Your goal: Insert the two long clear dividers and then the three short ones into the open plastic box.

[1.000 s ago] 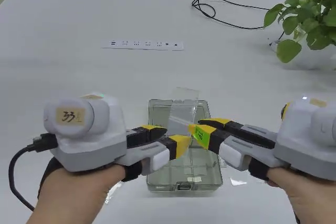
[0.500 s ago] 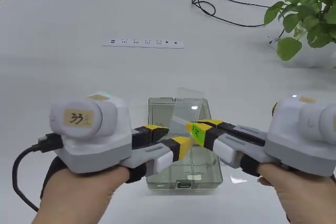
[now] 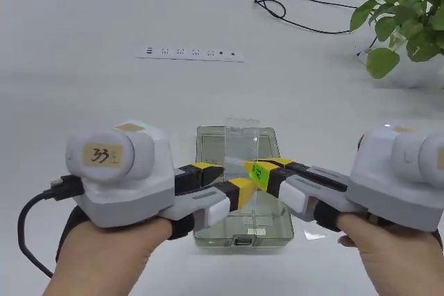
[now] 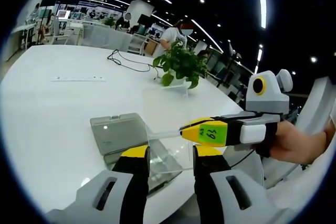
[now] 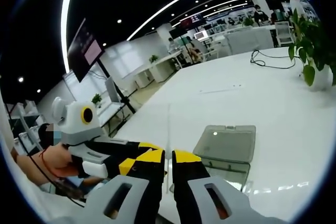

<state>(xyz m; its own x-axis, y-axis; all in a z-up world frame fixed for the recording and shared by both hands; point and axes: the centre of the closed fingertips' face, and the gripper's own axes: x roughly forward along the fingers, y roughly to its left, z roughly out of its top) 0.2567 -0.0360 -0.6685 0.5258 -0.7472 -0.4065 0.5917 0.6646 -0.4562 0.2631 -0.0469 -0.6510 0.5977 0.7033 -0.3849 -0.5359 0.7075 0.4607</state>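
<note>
Left gripper (image 3: 225,179): rounded pale grey housing, white block on the lower jaw arm, black jaws tipped in yellow.
Left marking: cream sticker (image 3: 101,156) handwritten "33" on the housing's cylindrical end; small green light on top.
Cable (image 3: 28,230): black, plugged into the rear of the left housing, looping downward.
Right gripper (image 3: 262,169): matching grey housing, white block, black jaws with yellow tips.
Right marking: bright green label (image 4: 214,132) on one jaw, seemingly reading "39".
Left hand (image 3: 104,258): bare; thin red cord (image 5: 43,162) at the wrist.
Right hand (image 3: 392,258): bare, wrapped round a black grip.
</note>
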